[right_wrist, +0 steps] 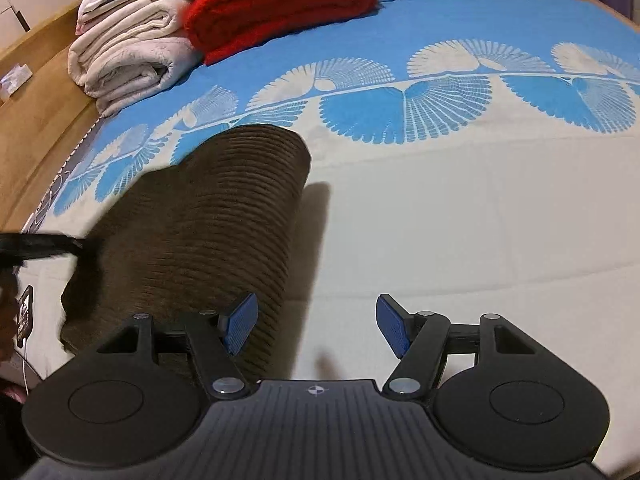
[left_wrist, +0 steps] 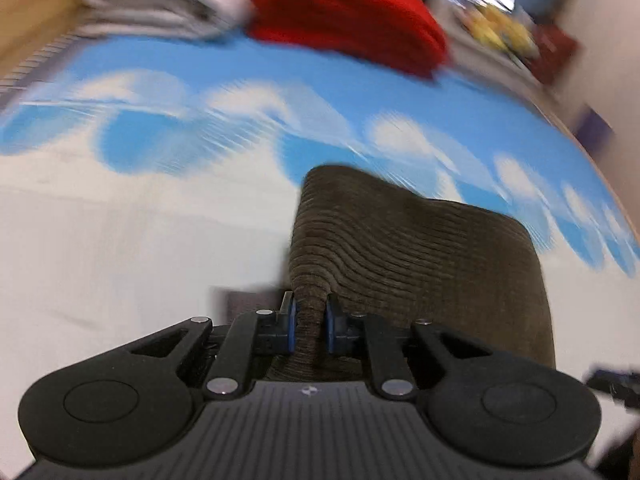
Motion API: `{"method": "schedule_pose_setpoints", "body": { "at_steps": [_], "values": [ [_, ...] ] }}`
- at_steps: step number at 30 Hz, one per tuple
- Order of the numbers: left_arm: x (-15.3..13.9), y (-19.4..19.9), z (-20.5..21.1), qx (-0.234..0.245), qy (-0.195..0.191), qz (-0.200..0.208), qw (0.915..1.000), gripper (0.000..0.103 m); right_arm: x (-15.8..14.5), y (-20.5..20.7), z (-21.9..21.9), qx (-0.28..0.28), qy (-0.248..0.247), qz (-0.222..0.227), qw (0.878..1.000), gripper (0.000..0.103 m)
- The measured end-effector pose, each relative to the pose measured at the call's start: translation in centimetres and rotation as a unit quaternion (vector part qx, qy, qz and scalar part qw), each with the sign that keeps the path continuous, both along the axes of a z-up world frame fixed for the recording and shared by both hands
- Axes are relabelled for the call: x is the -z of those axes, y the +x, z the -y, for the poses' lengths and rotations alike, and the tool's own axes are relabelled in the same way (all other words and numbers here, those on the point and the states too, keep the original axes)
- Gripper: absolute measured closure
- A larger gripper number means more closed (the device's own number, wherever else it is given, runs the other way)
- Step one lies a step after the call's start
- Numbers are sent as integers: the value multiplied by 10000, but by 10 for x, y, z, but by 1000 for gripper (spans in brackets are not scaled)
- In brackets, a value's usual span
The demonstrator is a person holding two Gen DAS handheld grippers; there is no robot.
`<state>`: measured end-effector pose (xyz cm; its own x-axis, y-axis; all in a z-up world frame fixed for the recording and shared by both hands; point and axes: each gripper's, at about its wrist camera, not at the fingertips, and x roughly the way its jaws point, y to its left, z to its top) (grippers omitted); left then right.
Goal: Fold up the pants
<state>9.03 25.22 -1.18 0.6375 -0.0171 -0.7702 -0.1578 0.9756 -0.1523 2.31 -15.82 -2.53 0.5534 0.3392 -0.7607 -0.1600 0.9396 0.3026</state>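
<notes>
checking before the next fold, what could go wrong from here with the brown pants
The left gripper pinches only a narrow bunched ridge of the brown corduroy pants, so the cloth might slip out when pulled. The right gripper is open with nothing between its pads, so that edge may sag or fold crooked. Dragged far back, the pants could reach the red blanket.
</notes>
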Motion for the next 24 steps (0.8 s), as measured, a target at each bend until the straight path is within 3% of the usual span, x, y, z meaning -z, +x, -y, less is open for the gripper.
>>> {"method": "schedule_pose_setpoints", "body": {
  "at_steps": [1,3,4,5,7,8,13,20,24],
  "values": [
    [1,-5,-10,-177,144,-47,9997,88,-1,-2,1,-16,18,2,10000,35],
    [13,-7,-22,-181,38,-365,9992,85,0,-1,-5,-76,55,-8,10000,33],
    [17,-7,-25,-179,23,-416,9990,73,1,0,-9,-123,64,-19,9999,31],
    [18,-7,-29,-287,120,-410,9987,55,2,1,-12,-162,77,-28,9998,30],
    [20,-7,-38,-592,200,-403,9972,34,3,5,-18,-223,184,-34,9996,28],
    [22,-6,-45,-740,56,-406,9964,26,4,7,-21,-241,264,-42,9994,28],
    [53,15,-67,-986,-1185,-970,9833,15,17,25,-35,-269,803,-330,9959,19],
    [76,32,-59,-818,-1859,-1281,9707,14,52,50,-57,-250,1406,-1011,9846,17],
    [79,40,-39,-539,-1590,-1461,9749,15,58,61,-66,-205,1469,-1021,9837,18]
  ]
}}
